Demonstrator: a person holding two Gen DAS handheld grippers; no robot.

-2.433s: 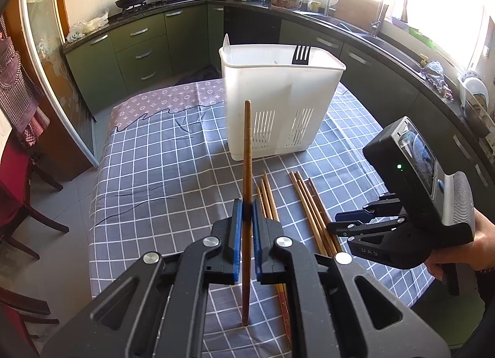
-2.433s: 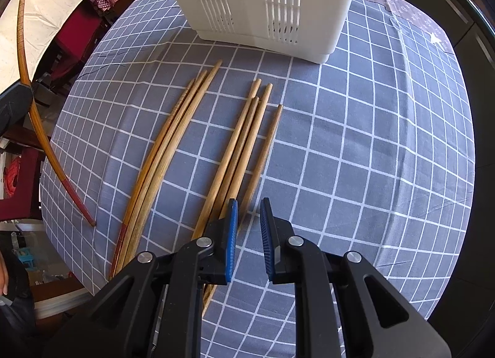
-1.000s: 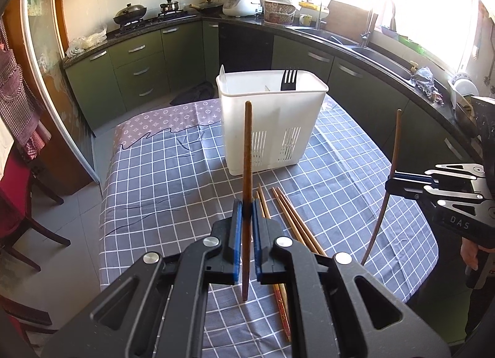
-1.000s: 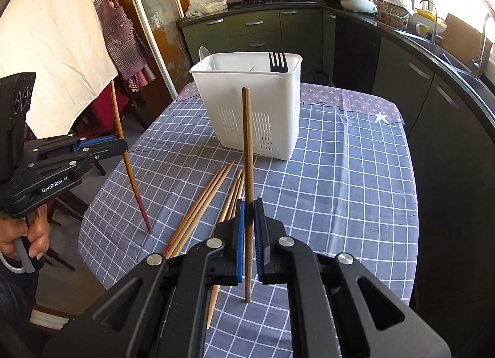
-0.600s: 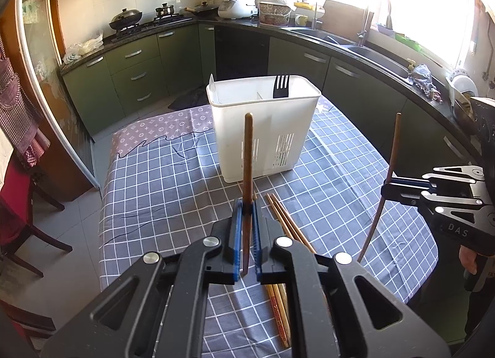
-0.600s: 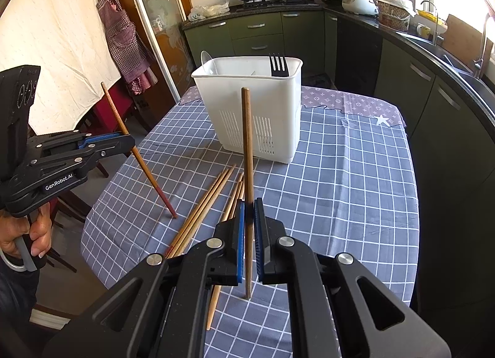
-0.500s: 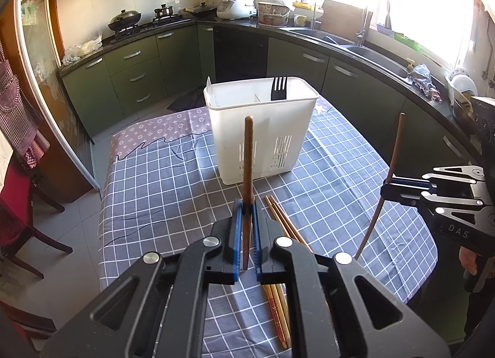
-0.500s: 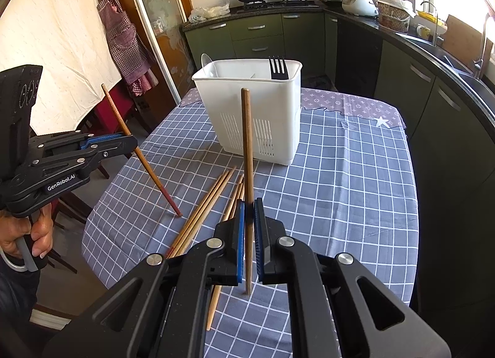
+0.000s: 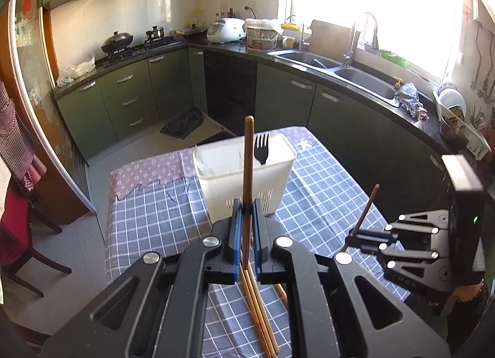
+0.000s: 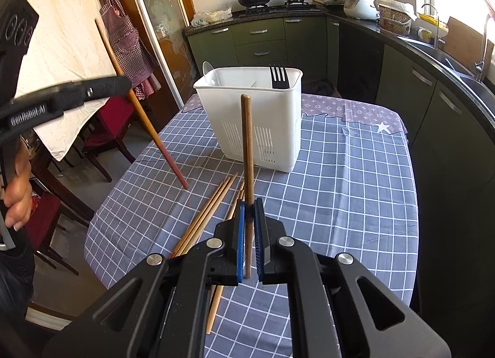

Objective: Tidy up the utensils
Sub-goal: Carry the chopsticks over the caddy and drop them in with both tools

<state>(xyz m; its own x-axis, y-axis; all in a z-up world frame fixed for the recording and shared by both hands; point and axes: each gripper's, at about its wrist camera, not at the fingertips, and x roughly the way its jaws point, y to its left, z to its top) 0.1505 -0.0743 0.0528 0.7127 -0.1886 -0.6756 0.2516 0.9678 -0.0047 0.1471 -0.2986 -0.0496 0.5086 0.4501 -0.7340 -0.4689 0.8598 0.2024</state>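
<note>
My left gripper [image 9: 246,212] is shut on a wooden chopstick [image 9: 247,172], held upright high above the table. My right gripper [image 10: 250,212] is shut on another chopstick [image 10: 247,153], also upright. Each gripper shows in the other's view: the right gripper [image 9: 355,235] with its tilted chopstick [image 9: 366,209], the left gripper [image 10: 123,82] with its slanted chopstick [image 10: 148,129]. The white utensil holder [image 9: 244,178] stands on the checked tablecloth ahead, with a black fork [image 9: 261,147] and a white spoon [image 10: 208,71] in it. Several chopsticks [image 10: 207,218] lie loose on the cloth before the holder [image 10: 256,116].
The table [image 10: 340,191] has a grey checked cloth; its edges drop to the floor on all sides. Red chairs [image 10: 105,129] stand at the left. Green kitchen cabinets [image 9: 130,95] and a sink counter [image 9: 340,70] run behind and to the right.
Both grippers have risen well above the table with their chopsticks. The left one has moved toward the holder, its chopstick now slanting over the cloth.
</note>
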